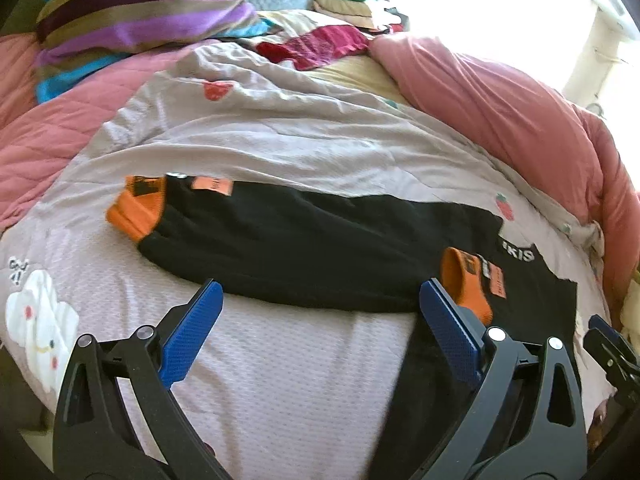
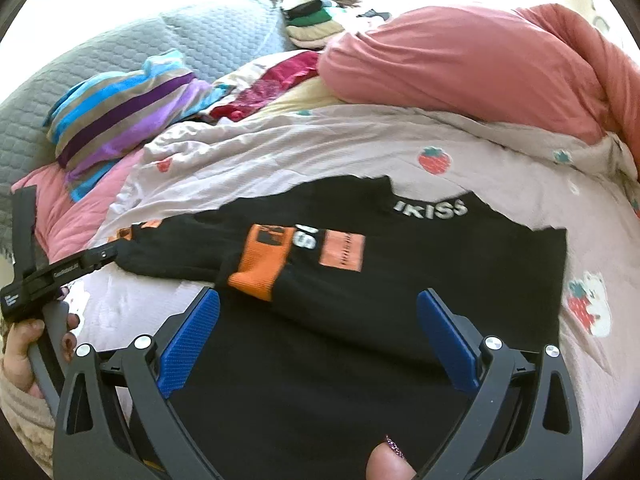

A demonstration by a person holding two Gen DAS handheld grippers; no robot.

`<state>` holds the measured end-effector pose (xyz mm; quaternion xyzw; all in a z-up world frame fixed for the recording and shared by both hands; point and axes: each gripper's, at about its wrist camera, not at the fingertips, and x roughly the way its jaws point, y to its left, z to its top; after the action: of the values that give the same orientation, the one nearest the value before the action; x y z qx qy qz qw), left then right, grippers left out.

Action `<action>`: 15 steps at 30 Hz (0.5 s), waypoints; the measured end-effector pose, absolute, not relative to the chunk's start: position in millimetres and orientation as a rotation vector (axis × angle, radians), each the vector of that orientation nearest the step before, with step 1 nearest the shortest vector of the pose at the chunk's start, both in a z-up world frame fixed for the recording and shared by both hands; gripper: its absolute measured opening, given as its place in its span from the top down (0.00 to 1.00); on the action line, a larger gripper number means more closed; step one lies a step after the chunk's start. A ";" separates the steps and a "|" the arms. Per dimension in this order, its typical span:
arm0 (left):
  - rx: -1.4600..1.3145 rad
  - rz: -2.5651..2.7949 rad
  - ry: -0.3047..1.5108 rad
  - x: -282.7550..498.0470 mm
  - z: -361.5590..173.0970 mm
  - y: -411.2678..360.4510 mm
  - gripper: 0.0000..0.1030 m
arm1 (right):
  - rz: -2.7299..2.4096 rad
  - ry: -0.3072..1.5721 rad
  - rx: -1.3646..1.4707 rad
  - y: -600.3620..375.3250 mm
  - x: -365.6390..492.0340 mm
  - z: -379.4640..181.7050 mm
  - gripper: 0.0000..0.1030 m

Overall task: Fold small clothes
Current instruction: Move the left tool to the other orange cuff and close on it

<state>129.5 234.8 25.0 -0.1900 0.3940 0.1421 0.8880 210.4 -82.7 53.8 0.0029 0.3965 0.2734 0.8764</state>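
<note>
A small black top point(image 1: 304, 248) with orange cuffs lies flat on the pale pink bedsheet point(image 1: 280, 392). One sleeve stretches left, ending in an orange cuff point(image 1: 134, 210). The other cuff point(image 1: 466, 284) is folded over the body. My left gripper point(image 1: 320, 292) is open and empty, just in front of the sleeve's near edge. In the right wrist view the top point(image 2: 360, 320) shows white lettering at the collar, with the folded cuff point(image 2: 260, 264) on it. My right gripper point(image 2: 318, 304) is open and empty over the top's lower body. The left gripper point(image 2: 60, 276) shows at the left.
A rolled pink quilt point(image 2: 460, 68) lies along the back right. A striped pillow point(image 2: 124, 120) and a red garment point(image 2: 276, 84) lie at the back left. A pile of folded clothes point(image 1: 352, 0) sits far back. A grey quilted headboard point(image 2: 100, 60) stands behind.
</note>
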 end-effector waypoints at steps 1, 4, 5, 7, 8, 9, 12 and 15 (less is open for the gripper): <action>-0.399 0.306 0.818 128.1 24.7 239.0 0.10 | 0.578 0.821 -0.002 -77.9 209.4 55.0 0.04; -0.433 0.334 0.814 123.1 23.0 255.0 0.10 | 0.605 0.806 -0.019 -61.6 207.8 58.5 0.04; -0.447 0.347 0.812 120.5 22.5 262.0 0.10 | 0.618 0.801 -0.021 -55.2 207.7 59.6 0.04; -0.464 0.367 0.806 116.9 22.4 272.6 0.10 | 0.635 0.799 -0.028 -44.1 207.9 60.3 0.04; -0.470 0.374 0.803 115.6 22.5 276.5 0.10 | 0.642 0.799 -0.031 -39.9 207.8 60.2 0.04; -0.479 0.387 0.799 113.4 22.8 283.4 0.10 | 0.650 0.800 -0.036 -34.2 208.0 60.0 0.04; -0.496 0.425 0.796 108.4 23.0 299.6 0.10 | 0.675 0.805 -0.050 -16.5 207.9 58.5 0.04; -0.516 0.451 0.795 105.7 22.4 314.5 0.10 | 0.700 0.809 -0.069 2.2 208.5 55.9 0.04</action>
<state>105.7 314.5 22.4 -0.2462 0.3796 0.2151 0.8655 208.5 2.2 55.9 -0.0327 0.3854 0.3335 0.8597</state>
